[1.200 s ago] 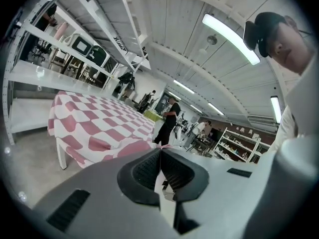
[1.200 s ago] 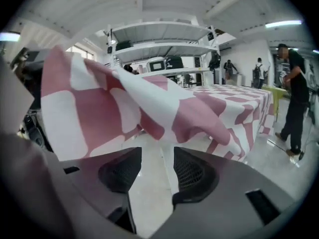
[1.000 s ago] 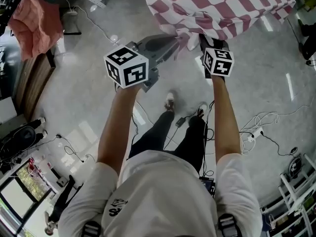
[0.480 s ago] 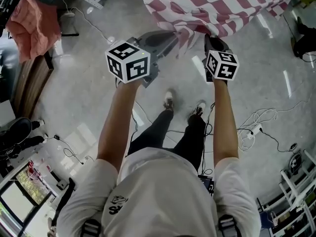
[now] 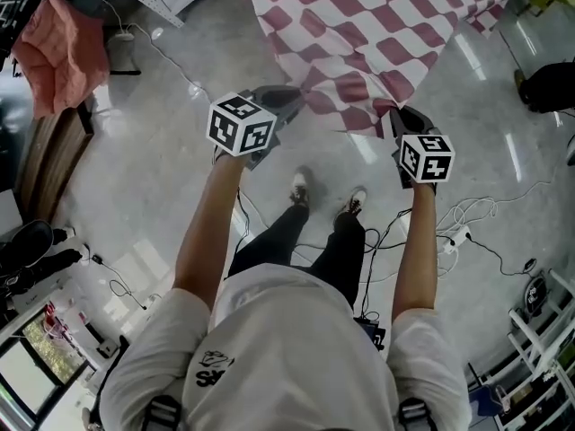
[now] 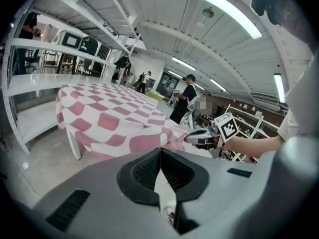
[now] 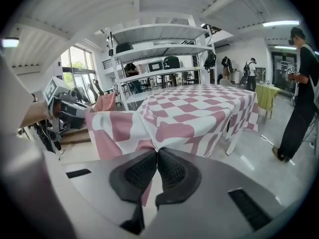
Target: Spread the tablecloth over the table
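L gripper [image 5: 296, 95] clamped tight on the near hem of the pink-and-white checked tablecloth [image 5: 377, 25]; jaws pressed together w/ a fold of cloth pinched between the pads; R gripper [image 5: 400, 113] also closed on that hem, a strip of pink fabric hanging below its jaws; the two grippers sit apart, L at the cloth's near-left end, R further right, hem stretched between them; most of the cloth lies draped over the table [image 6: 74, 142], sides hanging down past its white legs; near part is pulled off the tabletop toward the person, bunched at each grip; person's shoes [image 5: 301, 187] on the glossy grey floor just below the grippers; cables [image 5: 467, 232] trail to the R; salmon cloth [image 5: 63, 48] heaped far L; a bystander in black [image 7: 299, 98] stands beyond the table.
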Motion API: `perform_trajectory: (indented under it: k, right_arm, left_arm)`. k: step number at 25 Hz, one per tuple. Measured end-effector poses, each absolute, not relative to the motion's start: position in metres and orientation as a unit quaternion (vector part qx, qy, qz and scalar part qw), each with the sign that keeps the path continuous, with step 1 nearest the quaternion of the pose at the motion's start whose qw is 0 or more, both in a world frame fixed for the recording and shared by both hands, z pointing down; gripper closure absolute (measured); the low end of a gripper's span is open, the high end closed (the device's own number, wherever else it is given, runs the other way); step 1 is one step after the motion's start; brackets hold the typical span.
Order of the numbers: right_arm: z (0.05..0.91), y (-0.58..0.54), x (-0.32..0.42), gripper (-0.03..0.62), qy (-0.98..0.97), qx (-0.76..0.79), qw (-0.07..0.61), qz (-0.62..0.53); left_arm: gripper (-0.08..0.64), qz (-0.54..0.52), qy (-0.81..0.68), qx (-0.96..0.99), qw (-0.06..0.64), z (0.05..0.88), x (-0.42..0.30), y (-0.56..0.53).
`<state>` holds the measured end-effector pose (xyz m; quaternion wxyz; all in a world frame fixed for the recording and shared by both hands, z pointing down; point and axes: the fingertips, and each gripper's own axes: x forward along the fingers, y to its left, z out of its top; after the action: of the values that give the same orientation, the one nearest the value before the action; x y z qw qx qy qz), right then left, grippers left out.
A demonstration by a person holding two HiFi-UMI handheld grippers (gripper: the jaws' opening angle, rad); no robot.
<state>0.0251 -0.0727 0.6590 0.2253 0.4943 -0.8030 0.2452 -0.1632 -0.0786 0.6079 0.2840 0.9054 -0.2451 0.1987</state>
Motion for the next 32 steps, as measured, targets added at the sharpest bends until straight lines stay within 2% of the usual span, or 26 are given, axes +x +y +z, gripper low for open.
perform_trajectory:
  k: [7, 13, 14, 16, 17, 23, 32]
  right_arm:
    - [0.704, -0.054, 0.043, 0.568, -0.784, 0.504, 0.253, 0.258]
    - [0.772, -0.059, 0.047, 0.559, -0.76, 0.522, 0.281, 0.267]
    - [0.78, -0.059, 0.047, 0.532, -0.757, 0.523, 0.28, 0.273]
    - [0.794, -0.056, 0.045, 0.38, -0.755, 0.518, 0.279, 0.29]
    - [0.799, -0.054, 0.046, 0.357, -0.754, 0.516, 0.279, 0.296]
    - [0.805, -0.047, 0.055, 0.344, -0.748, 0.517, 0.289, 0.298]
    - [0.74, -0.07, 0.055, 0.348, -0.76, 0.534, 0.268, 0.257]
  left_arm:
    - [0.528, 0.233, -0.22, 0.88, 0.351, 0.698, -0.153, -0.046]
    - [0.528, 0.279, -0.249, 0.85, 0.37, 0.784, -0.155, -0.056]
    - [0.526, 0.286, -0.26, 0.843, 0.373, 0.797, -0.157, -0.059]
    - [0.391, 0.311, -0.277, 0.828, 0.375, 0.818, -0.161, -0.062]
    - [0.36, 0.322, -0.281, 0.823, 0.375, 0.826, -0.162, -0.062]
    - [0.331, 0.325, -0.269, 0.823, 0.381, 0.833, -0.149, -0.058]
    - [0.33, 0.267, -0.269, 0.857, 0.35, 0.776, -0.12, -0.081]
